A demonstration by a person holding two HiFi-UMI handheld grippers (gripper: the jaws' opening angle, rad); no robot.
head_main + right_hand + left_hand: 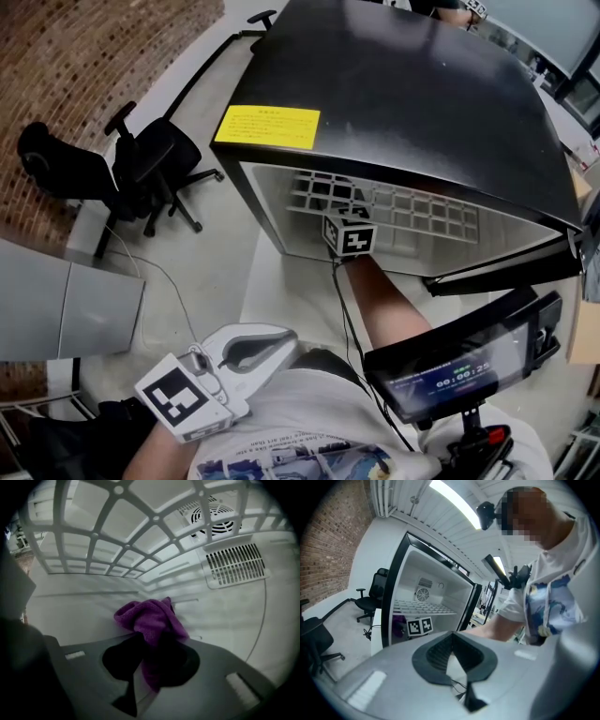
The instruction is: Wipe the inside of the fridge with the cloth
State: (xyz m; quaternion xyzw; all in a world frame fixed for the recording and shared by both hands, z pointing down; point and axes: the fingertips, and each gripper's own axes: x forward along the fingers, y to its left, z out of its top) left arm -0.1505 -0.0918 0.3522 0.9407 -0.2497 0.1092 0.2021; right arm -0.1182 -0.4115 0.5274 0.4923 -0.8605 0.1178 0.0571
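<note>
The person wears a white short-sleeved T-shirt with blue print. The left gripper is pale grey, dark-padded, its marker cube white with black squares; a black cable runs beside the arm.

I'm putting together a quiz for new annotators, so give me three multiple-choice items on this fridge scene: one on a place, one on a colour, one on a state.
1. Where is the right gripper?
A. inside the fridge, under the shelf
B. on the floor
C. on top of the fridge

2. What colour is the cloth?
A. yellow
B. purple
C. white

3. How is the left gripper?
A. shut on the cloth
B. wide open
C. shut and empty

Answers:
1. A, the shelf grid spans above it.
2. B, the right gripper view shows it purple.
3. C, its jaws meet with nothing between them.
</note>
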